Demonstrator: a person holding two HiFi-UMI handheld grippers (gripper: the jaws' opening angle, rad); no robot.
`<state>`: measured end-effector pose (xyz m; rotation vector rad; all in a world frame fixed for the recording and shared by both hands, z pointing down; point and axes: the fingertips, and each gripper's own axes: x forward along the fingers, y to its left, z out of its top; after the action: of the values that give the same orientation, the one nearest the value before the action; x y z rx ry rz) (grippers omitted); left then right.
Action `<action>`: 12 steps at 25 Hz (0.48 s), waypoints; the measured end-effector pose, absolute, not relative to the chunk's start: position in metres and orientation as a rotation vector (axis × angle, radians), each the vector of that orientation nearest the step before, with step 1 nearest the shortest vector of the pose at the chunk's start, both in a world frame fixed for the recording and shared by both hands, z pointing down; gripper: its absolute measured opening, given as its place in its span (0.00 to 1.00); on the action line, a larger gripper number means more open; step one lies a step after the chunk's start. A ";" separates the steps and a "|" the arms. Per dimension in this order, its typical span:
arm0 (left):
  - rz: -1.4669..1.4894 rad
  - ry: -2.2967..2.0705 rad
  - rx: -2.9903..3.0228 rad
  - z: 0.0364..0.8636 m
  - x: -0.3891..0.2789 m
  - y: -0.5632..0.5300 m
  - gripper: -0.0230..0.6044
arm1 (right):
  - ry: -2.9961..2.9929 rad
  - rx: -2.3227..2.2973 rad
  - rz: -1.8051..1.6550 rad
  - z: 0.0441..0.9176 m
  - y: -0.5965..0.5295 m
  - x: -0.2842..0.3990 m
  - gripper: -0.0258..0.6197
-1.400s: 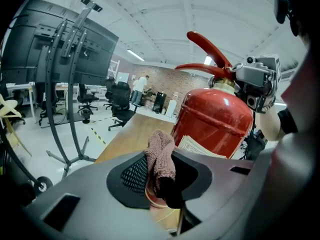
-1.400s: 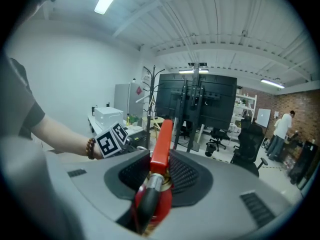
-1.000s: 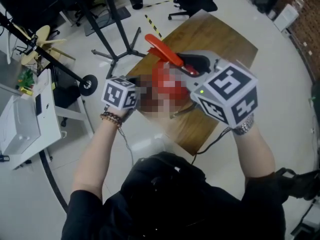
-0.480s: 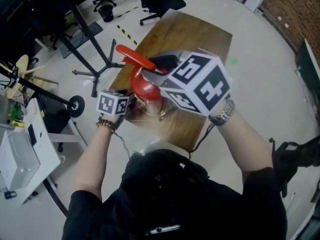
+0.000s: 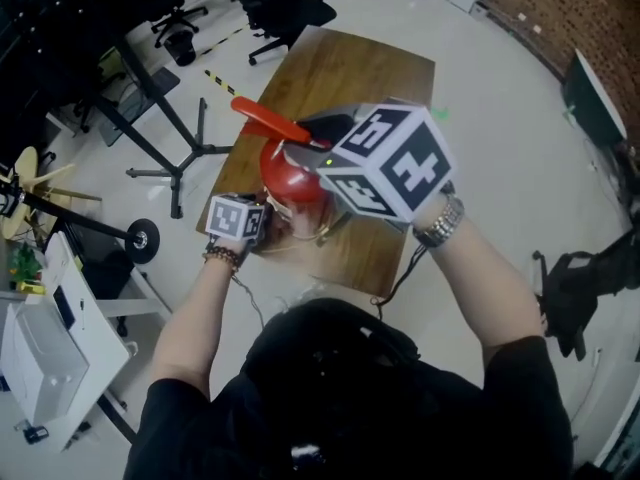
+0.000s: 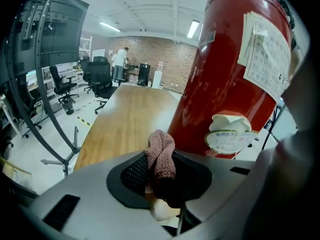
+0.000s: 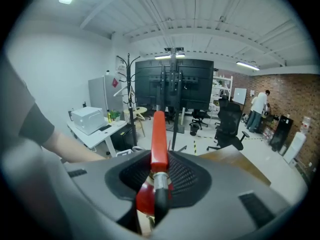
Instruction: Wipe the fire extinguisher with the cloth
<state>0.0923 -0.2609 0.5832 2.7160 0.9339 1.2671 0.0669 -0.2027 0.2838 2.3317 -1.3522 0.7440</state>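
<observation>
A red fire extinguisher (image 5: 290, 176) stands tilted on the wooden table (image 5: 355, 78), its red lever (image 5: 265, 118) pointing away to the left. My right gripper (image 7: 154, 200) is at its head: the valve neck and lever (image 7: 159, 139) sit between the jaws, which have just been closing on them. My left gripper (image 6: 161, 176) is shut on a folded brownish-pink knitted cloth (image 6: 161, 151), low beside the red cylinder (image 6: 225, 79) near its round sticker (image 6: 230, 139). I cannot tell whether the cloth touches the cylinder.
Black office chairs (image 5: 285, 3) and a black tripod stand (image 5: 175, 158) stand on the floor beyond the table. A white desk (image 5: 40, 348) is at the far left. A large black screen rack (image 7: 172, 86) and a distant person (image 6: 120, 61) show in the gripper views.
My left gripper has gone down along the extinguisher's side with the cloth. The right gripper has stayed at the extinguisher's head and rolled a little.
</observation>
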 end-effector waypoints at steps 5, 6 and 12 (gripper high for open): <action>1.294 0.985 2.715 0.593 0.094 -0.258 0.18 | -1.292 2.372 0.752 0.284 -0.200 0.067 0.23; 1.299 0.998 2.712 0.594 0.095 -0.257 0.18 | -1.288 2.378 0.749 0.284 -0.199 0.067 0.23; 1.350 1.071 2.667 0.617 0.097 -0.254 0.18 | -1.286 2.433 0.730 0.284 -0.197 0.069 0.23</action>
<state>0.0967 -0.2536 0.6166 2.6668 1.0705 1.3502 0.0686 -0.1972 0.2836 2.4325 -1.2860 0.7304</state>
